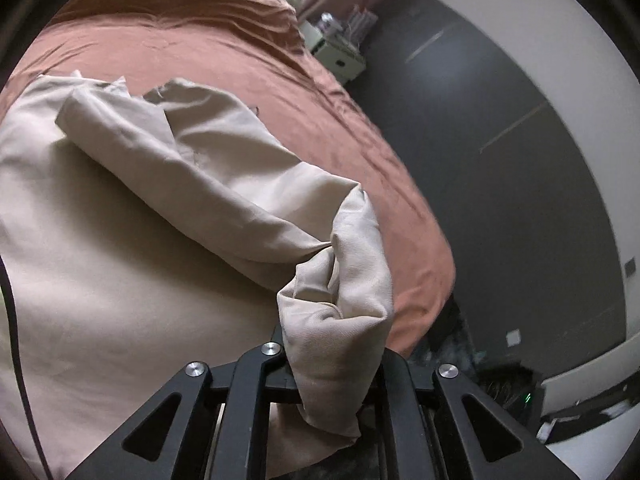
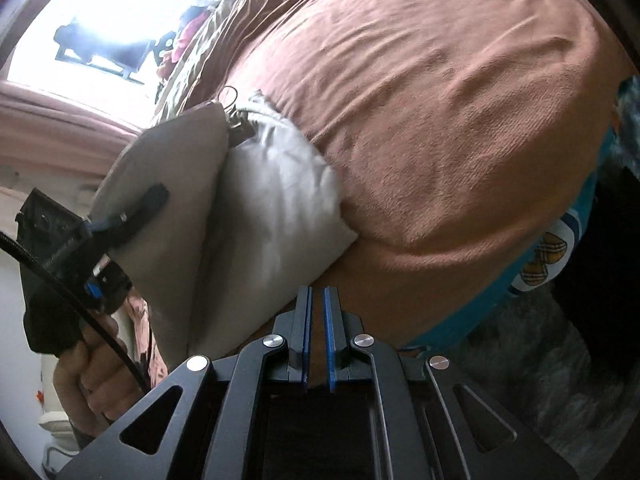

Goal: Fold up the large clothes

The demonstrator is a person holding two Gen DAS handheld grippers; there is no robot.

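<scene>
The soft, limp beige garment [image 1: 168,184] is pinched at its bunched edge by the left gripper [image 1: 332,364], best held at hems, while the right gripper [image 2: 317,336] is closed on nothing

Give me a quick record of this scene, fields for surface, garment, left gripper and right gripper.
surface: bed with rust-brown cover
garment: beige garment spread on the bed, one edge lifted and bunched
left gripper: left gripper has a bunched fold of the garment between its fingers
right gripper: right gripper shut, nothing between its blue-edged fingers, over the bed edge
</scene>
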